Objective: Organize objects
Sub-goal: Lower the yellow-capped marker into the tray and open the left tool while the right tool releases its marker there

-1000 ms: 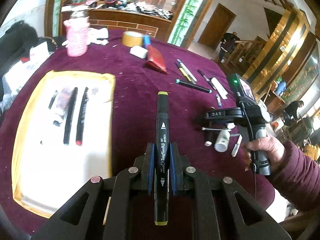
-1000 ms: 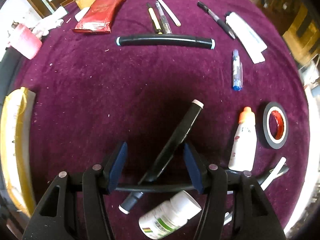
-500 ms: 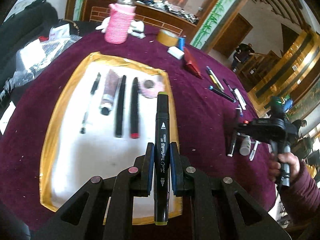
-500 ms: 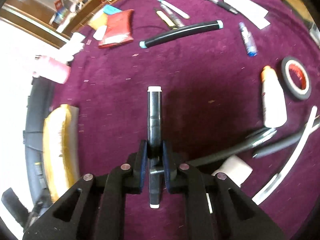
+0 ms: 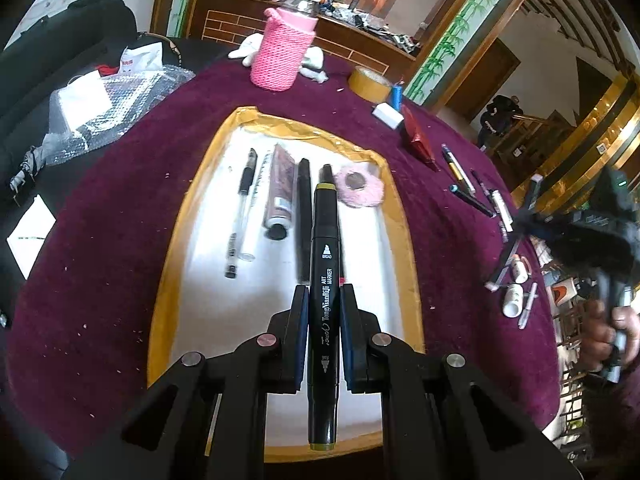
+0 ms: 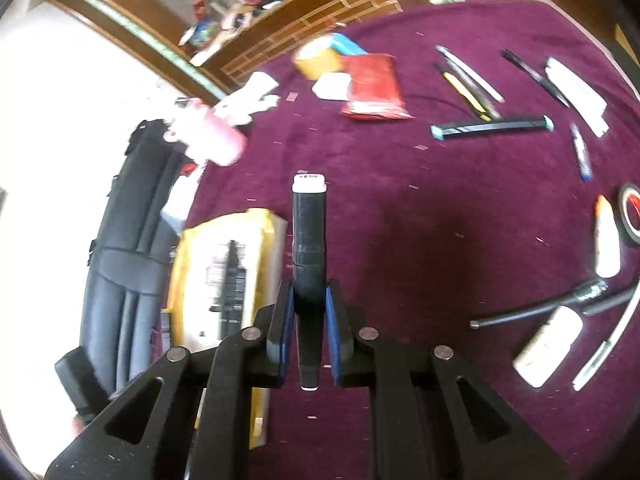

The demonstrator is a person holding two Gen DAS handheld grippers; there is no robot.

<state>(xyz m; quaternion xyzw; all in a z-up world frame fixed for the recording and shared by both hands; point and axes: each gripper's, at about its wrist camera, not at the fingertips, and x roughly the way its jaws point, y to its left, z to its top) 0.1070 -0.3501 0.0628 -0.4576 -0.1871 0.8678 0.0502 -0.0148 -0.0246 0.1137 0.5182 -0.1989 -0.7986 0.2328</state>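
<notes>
Here, a round table (image 5: 120,208) draped in deep purple cloth carries a yellow-rimmed white tray (image 5: 404,216), the landmark for everything else. Well to the left of the tray, at the table's edge, lie a sheet of bubble wrap (image 5: 116,108) and a white card (image 5: 30,234). Beyond the tray's far end stands a pink knitted cup holder (image 5: 282,56). Inside the tray, left to right, lie a clear gel pen (image 5: 240,208), a squeezed tube (image 5: 280,196), a black marker (image 5: 304,216) and a fluffy pink round pad (image 5: 360,188).

Above the tray's near half, the left tongs (image 5: 324,320) are clamped tight on a black art marker with olive-green caps (image 5: 325,240), which points along the tray's length, over its right half.

Beyond the tray's far right corner sit a roll of tan tape (image 5: 368,84), a white eraser (image 5: 388,115) and a red packet (image 5: 418,140). To the right of the tray, on the cloth, lie scattered pens (image 5: 460,172) and a small white bottle (image 5: 513,300).

Well right of the tray, the right tongs (image 6: 307,312) are closed on a black marker with a white cap (image 6: 309,240), held above the cloth, having just closed on it. In the left camera the hand (image 5: 608,332) holding them is blurred. Near them lie a white glue bottle (image 6: 606,240) and a black tape roll (image 6: 630,216)
</notes>
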